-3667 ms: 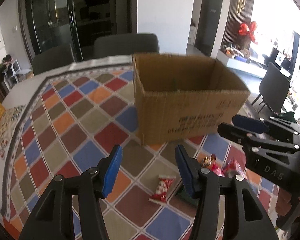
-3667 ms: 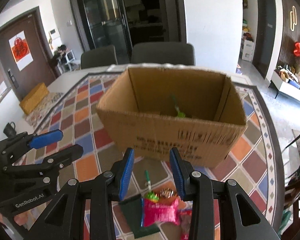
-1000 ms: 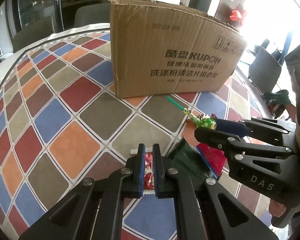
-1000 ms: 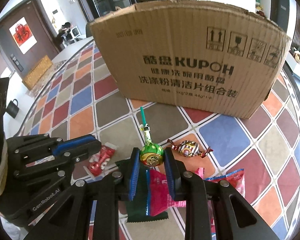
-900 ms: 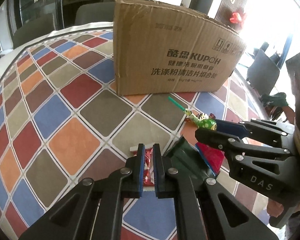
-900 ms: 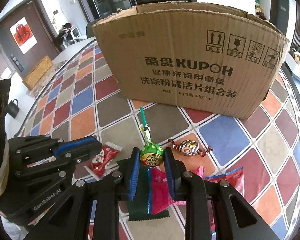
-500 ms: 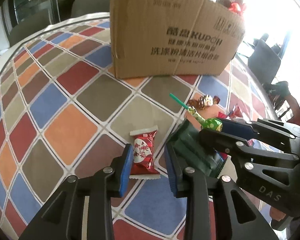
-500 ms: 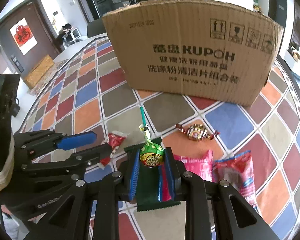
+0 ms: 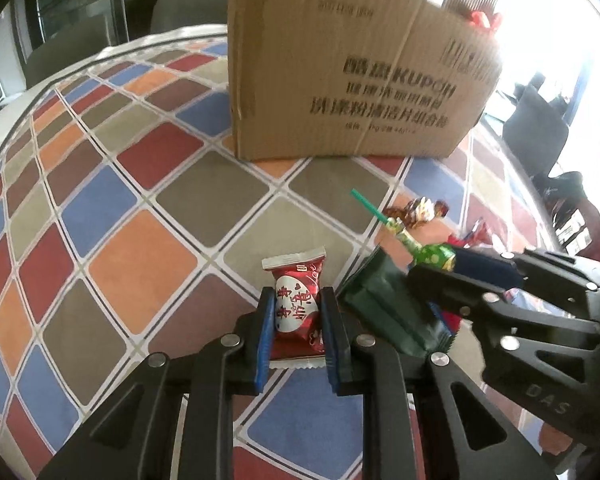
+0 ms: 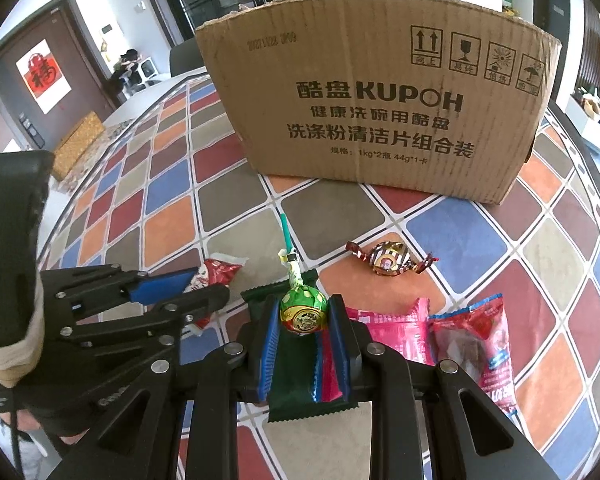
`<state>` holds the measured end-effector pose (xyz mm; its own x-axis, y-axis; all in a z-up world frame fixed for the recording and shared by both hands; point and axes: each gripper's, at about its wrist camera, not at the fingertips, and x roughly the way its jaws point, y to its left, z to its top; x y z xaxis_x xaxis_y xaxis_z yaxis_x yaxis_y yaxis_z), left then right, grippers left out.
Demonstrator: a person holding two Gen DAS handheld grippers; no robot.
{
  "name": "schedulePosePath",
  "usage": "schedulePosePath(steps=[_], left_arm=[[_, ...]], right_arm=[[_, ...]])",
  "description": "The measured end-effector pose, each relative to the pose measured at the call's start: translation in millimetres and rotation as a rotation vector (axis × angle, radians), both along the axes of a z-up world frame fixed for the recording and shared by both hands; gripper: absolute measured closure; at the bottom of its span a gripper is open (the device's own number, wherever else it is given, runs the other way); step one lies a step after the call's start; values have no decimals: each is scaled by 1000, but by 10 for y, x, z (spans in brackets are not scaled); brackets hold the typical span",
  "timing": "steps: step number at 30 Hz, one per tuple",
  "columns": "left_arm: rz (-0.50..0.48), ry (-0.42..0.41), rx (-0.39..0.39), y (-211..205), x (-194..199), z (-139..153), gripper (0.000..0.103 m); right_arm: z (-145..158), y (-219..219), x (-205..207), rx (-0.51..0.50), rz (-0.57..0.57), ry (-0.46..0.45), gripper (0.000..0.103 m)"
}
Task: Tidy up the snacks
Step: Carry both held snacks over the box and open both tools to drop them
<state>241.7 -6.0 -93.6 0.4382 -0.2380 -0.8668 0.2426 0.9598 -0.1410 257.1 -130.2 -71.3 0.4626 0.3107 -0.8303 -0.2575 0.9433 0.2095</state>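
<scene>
On the checkered tablecloth (image 9: 140, 264), the left gripper (image 9: 296, 320) clamps a red candy packet (image 9: 296, 308); the right gripper (image 10: 304, 328) pinches a green lollipop (image 10: 303, 312) above a dark green packet (image 10: 300, 384), partly hidden. Bare cloth separates them from the cardboard box (image 10: 380, 100), its interior unseen.

A big box (image 10: 376, 100) is set on the tablecloth (image 10: 172, 224), behind all the snacks. In front of the box, a wrapped candy (image 10: 388, 258) is laid. Nearer than that, a lollipop (image 10: 303, 312) is found between the fingers of the right gripper (image 10: 303, 344), above a flat packet (image 10: 296, 380). To its right, two more packets (image 10: 472, 340) are laid side by side. To its left, a small packet (image 9: 296, 308) is found between the fingers of the left gripper (image 9: 296, 336).
</scene>
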Motion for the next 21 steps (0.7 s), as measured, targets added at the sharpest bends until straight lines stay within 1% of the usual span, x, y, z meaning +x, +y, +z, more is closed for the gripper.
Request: schedulePosePath(steps=[4, 11, 14, 21], left_arm=[[5, -35, -25, 0, -22, 178, 81], [5, -124, -56, -23, -60, 540, 81], [5, -167, -61, -52, -65, 709, 81], [2, -240, -77, -113, 10, 1028, 81]], right_arm=[[69, -38, 3, 15, -7, -13, 77], [305, -141, -9, 47, -30, -64, 77], [453, -201, -4, 64, -44, -98, 77], [806, -324, 38, 78, -72, -184, 77]])
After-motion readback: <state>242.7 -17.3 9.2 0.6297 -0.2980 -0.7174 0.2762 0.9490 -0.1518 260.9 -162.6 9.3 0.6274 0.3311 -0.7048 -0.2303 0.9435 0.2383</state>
